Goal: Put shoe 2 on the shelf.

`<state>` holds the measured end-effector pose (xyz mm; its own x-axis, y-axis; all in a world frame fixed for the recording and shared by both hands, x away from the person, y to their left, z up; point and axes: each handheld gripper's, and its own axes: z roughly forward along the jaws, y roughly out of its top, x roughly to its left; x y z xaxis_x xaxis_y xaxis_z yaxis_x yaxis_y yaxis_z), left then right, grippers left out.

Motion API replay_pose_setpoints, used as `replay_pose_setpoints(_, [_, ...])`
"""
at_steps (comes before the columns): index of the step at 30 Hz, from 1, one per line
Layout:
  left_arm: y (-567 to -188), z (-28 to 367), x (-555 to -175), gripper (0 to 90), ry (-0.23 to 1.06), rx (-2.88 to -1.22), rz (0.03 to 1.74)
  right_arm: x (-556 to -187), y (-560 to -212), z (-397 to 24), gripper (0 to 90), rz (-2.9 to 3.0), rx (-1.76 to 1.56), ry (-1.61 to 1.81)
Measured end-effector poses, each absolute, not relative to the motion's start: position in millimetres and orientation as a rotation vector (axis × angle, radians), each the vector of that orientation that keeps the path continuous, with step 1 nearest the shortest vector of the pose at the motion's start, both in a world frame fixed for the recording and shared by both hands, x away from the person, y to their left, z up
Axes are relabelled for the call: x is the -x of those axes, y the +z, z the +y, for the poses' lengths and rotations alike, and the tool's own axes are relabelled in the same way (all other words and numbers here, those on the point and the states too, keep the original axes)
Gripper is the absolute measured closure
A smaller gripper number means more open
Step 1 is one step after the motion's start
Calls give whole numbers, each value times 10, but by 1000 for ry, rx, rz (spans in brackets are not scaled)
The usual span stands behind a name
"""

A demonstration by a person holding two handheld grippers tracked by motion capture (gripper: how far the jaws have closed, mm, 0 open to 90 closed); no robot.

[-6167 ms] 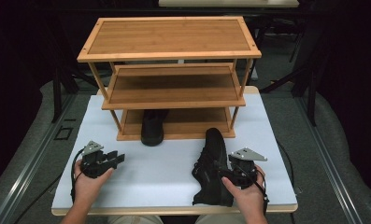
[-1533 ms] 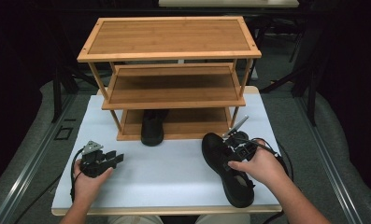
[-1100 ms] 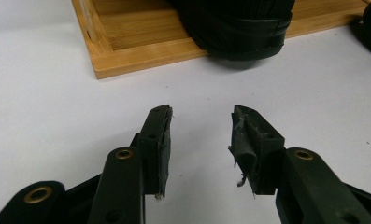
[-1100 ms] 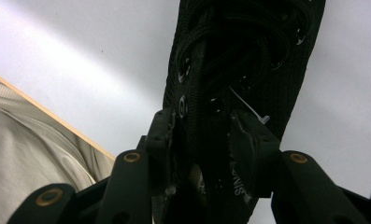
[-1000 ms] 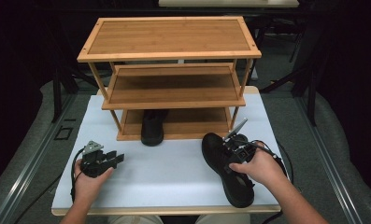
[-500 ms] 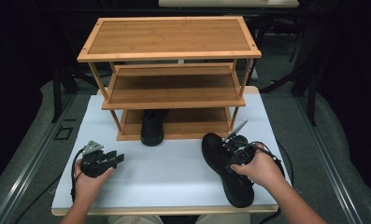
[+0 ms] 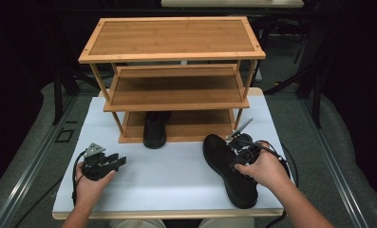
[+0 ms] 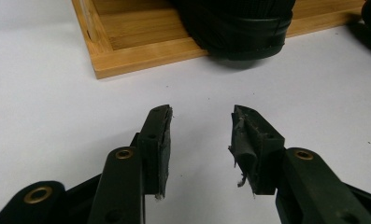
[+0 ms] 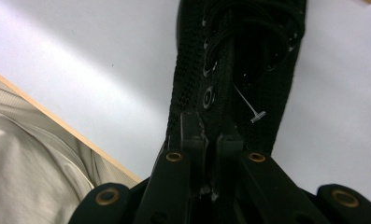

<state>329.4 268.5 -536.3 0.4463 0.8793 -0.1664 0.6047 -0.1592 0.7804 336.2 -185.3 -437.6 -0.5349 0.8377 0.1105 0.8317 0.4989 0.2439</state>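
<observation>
A black lace-up shoe (image 7: 217, 154) lies on the white table top (image 7: 167, 185), toe toward the rack. My right gripper (image 7: 236, 159) is shut on its upper by the laces; in the right gripper view the jaws (image 9: 210, 126) pinch the black fabric of the shoe (image 9: 239, 56) just below an eyelet. A second black shoe (image 7: 155, 130) stands on the bottom shelf of the bamboo rack (image 7: 172, 38), heel sticking out over the front edge. My left gripper (image 7: 119, 160) rests open on the table at the left; its jaws (image 8: 201, 121) are apart with nothing between them, facing that shoe (image 8: 239, 23).
The three-shelf rack stands across the back of the table; its top and middle shelves are bare. The table's front edge (image 9: 80, 135) runs just under the held shoe, with the person's lap beyond it. Dark floor surrounds the table.
Since the oldest frame the right hand has come over the shoe and the shoe has turned, heel swung to the front right. Over the last second nothing visibly moved.
</observation>
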Motion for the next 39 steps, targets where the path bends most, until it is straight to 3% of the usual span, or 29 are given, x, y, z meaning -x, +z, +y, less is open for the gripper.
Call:
replay_pose_setpoints(27, [-5364,2711,-3303,578,415,-1870,1257,-3676,-3892,-1453,874,2647,-1377,480])
replay_pose_setpoints(39, [-5377,2707,-3317,578,410,-1871,1257,-3990,-3952,-1277,874,2549,-1451,565])
